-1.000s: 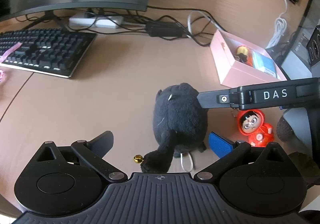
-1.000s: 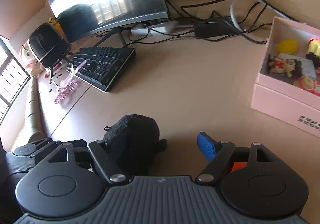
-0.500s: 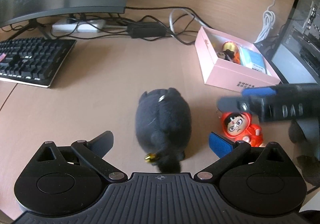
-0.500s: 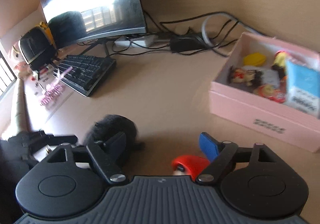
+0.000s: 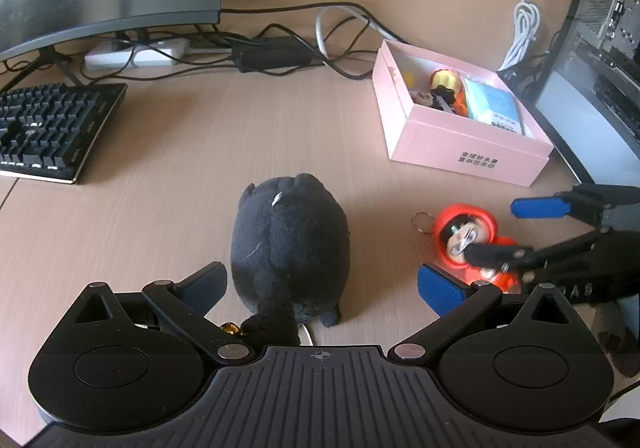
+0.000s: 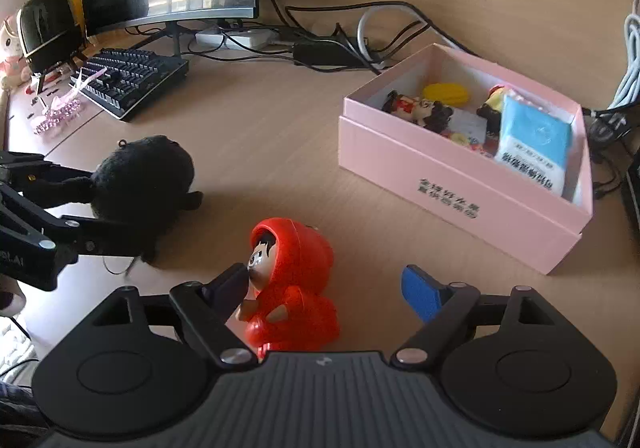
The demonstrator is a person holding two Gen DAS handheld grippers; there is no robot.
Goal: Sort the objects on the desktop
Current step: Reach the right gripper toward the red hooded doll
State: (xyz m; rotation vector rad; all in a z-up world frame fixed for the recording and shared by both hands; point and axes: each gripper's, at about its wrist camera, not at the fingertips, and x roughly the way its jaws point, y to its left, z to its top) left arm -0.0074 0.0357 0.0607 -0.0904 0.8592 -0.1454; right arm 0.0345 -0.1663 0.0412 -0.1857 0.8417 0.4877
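While the right gripper point(image 6: 328, 284) straddles the red figure point(image 6: 294, 280) with jaws just opened wide (left finger at its face), the left gripper point(image 5: 320, 284) stands agape around the black plush point(image 5: 290, 248); pink box point(image 6: 460, 192) nearby.

Black plush point(image 5: 290, 248) lying on desk, red hooded figurine point(image 6: 294, 284) upright beside it

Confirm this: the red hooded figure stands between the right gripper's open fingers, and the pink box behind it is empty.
Not empty. The right wrist view shows the pink box holding small figures, a yellow piece and a blue packet. The rest holds: the red hooded figure stands between the open right gripper.
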